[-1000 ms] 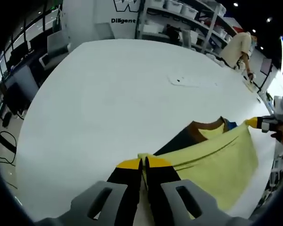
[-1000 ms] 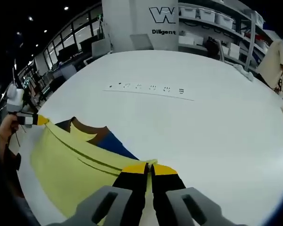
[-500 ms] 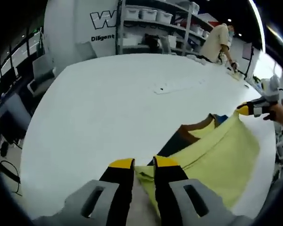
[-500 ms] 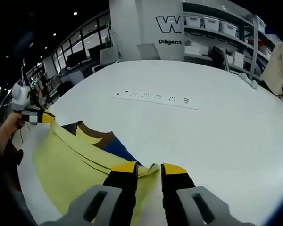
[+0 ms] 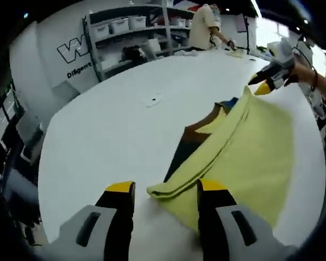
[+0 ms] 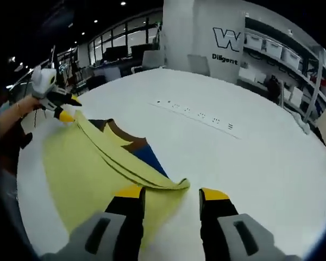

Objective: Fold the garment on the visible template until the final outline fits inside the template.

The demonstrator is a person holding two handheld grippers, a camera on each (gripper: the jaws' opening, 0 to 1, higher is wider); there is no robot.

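Left gripper view: the left gripper (image 5: 165, 190) has its fingers spread and released, with the folded corner of the yellow garment (image 5: 250, 147) lying between them on the white bench (image 5: 108, 125). The right gripper (image 5: 261, 86) appears at the far corner.

Right gripper view: the right gripper (image 6: 171, 196) is likewise released, straddling the garment's near corner; the garment (image 6: 81, 163) lies flat on the bench (image 6: 244, 163). The fabric looks light, soft and limp; judged best gripped at corners or along the folded edge.
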